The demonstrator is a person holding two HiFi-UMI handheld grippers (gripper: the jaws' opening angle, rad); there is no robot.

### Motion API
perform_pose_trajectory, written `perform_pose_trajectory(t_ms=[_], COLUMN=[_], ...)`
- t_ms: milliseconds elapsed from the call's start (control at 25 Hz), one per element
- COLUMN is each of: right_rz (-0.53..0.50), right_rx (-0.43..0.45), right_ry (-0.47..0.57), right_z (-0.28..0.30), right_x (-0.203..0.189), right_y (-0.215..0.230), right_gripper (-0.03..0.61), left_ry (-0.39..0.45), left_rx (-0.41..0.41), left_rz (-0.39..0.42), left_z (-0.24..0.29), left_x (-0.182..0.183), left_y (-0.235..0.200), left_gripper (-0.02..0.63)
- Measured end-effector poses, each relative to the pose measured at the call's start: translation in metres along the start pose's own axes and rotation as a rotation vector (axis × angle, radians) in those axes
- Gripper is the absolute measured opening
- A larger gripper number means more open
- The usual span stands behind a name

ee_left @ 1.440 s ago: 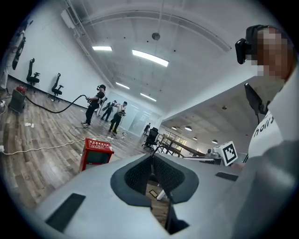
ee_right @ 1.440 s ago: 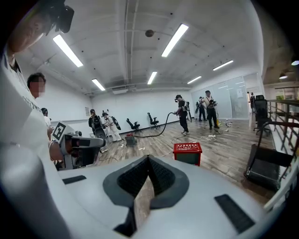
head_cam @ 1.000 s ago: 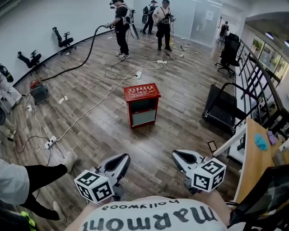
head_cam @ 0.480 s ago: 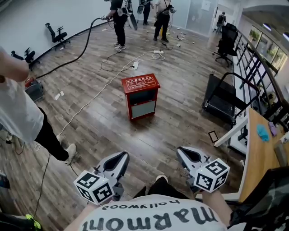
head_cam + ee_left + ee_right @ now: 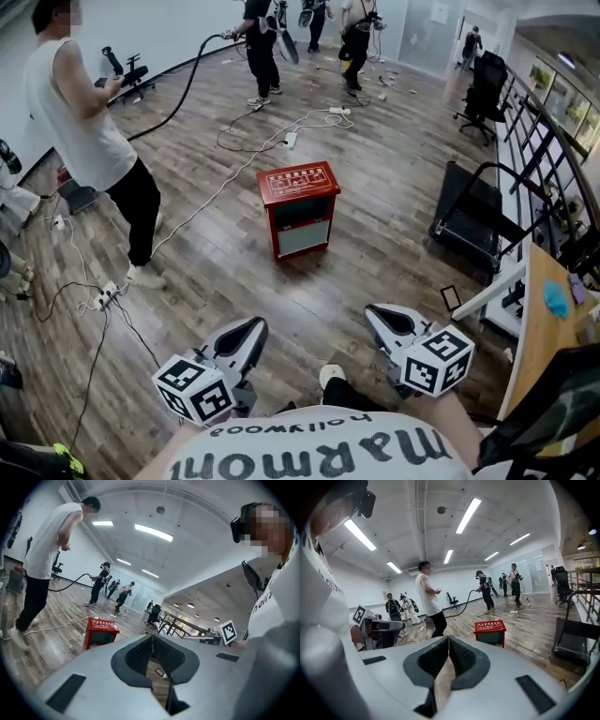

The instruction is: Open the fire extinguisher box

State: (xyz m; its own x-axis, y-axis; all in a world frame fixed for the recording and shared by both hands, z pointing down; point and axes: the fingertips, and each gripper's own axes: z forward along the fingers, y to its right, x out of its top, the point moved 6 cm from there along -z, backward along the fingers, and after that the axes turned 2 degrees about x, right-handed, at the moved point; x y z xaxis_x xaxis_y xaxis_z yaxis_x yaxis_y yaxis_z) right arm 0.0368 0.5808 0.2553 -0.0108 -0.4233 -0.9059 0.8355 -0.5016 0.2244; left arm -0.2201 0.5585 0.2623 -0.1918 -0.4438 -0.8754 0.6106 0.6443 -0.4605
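1. left gripper (image 5: pixel 251 326): jaws were closed tip to tip, nothing between them; held low, ahead of the wearer's body.
2. right gripper (image 5: pixel 378 315): jaws likewise met at the tips, empty; level with the left one and well apart from it.
3. fire extinguisher box (image 5: pixel 298 208): red, upright on the wood floor, well ahead of both grippers and between their lines of aim; pale front panel faced them, printed lid on top, closed. no handle or latch could be made out.
4. white cable (image 5: pixel 211 192): ran across the floor left of the box.
5. bystander in white top (image 5: pixel 86 117): stood far ahead-left of the left gripper.

step judged: approach, box not yet reached. to do it well: come close and square to the front, part 1 gripper's jaws before contact, find the opening edge first, steady the box with the other gripper, and stay clear of the cable.
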Motion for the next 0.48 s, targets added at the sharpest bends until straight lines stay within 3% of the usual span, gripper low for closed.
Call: perform_pose_trajectory(t_ms=[480], right_rz=[-0.004], right_rx=[0.01], right_ry=[-0.072], right_z=[0.029], right_x=[0.026], right_y=[0.08], right_gripper=[0.011], left_ry=[-0.039], left_rx=[0.065], left_rz=[-0.047], left_z=[0.063], left_x=[0.003], left_y=[-0.027], left_gripper=[0.018])
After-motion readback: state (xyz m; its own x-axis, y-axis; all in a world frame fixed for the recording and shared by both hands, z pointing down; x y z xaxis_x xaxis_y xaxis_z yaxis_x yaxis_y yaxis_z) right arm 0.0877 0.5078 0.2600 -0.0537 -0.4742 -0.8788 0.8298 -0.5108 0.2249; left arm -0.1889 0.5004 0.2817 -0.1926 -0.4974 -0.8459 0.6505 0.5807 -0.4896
